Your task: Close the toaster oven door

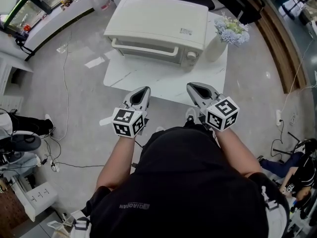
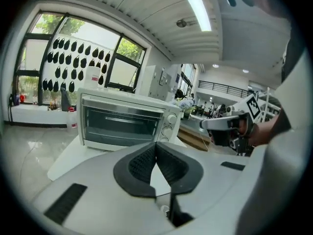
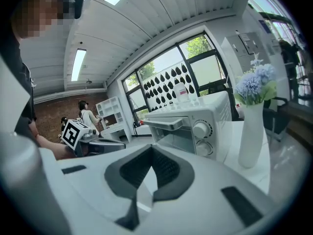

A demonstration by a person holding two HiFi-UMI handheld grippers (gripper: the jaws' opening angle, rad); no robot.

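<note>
The toaster oven (image 1: 158, 24) sits on a white table (image 1: 163, 83). A vase of flowers (image 1: 220, 43) stands just beside the oven's knob side. The left tongs (image 1: 144, 90) and the right tongs (image 1: 194, 87) hover in front of the oven, well apart from it. Both pairs are pressed together with nothing in them. The door (image 1: 146, 52) looks almost shut. Its top may lean out a little, but that is hard to tell. To do this well, the person should bring a closed tip to the handle (image 1: 142, 45) and push slowly, straight toward the oven. The tongs should stay clear of the vase so it does not tip.
</note>
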